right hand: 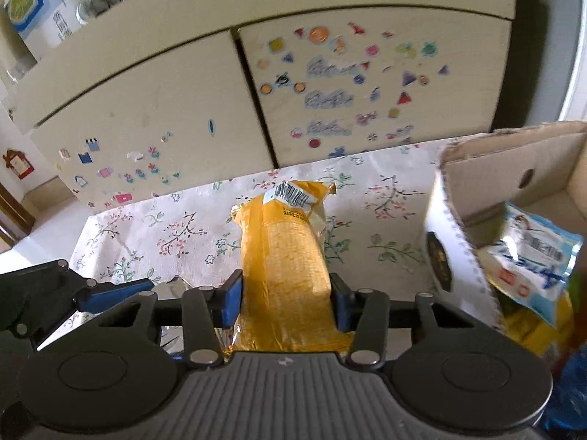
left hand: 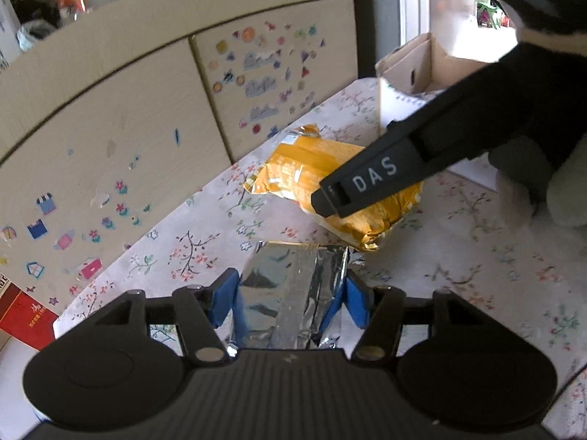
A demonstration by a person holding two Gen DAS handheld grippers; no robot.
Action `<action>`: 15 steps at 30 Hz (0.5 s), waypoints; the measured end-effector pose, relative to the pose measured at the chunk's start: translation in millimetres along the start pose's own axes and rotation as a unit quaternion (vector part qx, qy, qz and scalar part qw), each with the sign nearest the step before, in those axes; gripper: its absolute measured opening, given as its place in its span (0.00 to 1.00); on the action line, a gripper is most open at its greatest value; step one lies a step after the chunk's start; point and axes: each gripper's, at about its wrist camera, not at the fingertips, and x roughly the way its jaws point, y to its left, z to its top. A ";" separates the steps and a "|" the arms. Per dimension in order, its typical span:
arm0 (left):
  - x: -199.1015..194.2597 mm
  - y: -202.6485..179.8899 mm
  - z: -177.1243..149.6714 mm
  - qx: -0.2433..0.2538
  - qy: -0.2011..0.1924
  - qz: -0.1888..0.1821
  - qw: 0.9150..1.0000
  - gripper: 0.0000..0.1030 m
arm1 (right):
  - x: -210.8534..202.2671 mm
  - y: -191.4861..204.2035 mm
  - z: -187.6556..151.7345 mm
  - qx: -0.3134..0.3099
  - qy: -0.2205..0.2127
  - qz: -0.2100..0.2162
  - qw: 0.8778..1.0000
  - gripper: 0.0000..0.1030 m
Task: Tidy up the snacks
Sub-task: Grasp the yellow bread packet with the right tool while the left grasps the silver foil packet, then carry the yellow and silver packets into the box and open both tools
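Observation:
In the left wrist view a silver foil packet (left hand: 293, 267) lies on the floral tablecloth (left hand: 477, 256), and my left gripper (left hand: 290, 300) is shut on it, blue pads against both sides. Just beyond lies a yellow snack packet (left hand: 312, 168), with a black finger (left hand: 367, 179) of the right gripper across it. In the right wrist view my right gripper (right hand: 286, 297) is shut on that yellow packet (right hand: 290, 256), which points away with its barcode end far. A blue pad (right hand: 113, 291) of the left gripper and a bit of the silver foil (right hand: 172, 286) show at the left.
An open cardboard box (right hand: 477, 183) stands at the right on the table and holds a white-and-blue snack bag (right hand: 532, 256) among other packs. It also shows as the box (left hand: 414, 69). A sticker-covered cabinet (right hand: 183, 91) runs along the table's far edge.

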 end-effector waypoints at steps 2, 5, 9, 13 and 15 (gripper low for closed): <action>-6.0 -2.5 1.0 -0.007 -0.002 0.003 1.000 0.58 | -9.0 -3.2 -2.9 0.007 0.001 0.005 1.000 0.52; -15.8 -3.2 1.5 -0.022 -0.007 0.007 1.000 0.58 | -20.1 -5.9 -6.6 0.018 0.001 0.014 1.000 0.52; -32.4 -5.5 2.2 -0.041 -0.016 0.011 0.999 0.58 | -46.2 -13.1 -11.2 0.032 -0.008 0.020 0.999 0.52; -51.5 -11.3 2.7 -0.048 -0.034 0.012 0.998 0.58 | -79.4 -18.8 -17.9 0.041 -0.023 0.032 0.998 0.52; -60.4 -14.0 3.0 -0.058 -0.042 0.012 0.997 0.58 | -97.9 -19.8 -22.6 0.037 -0.035 0.036 0.998 0.52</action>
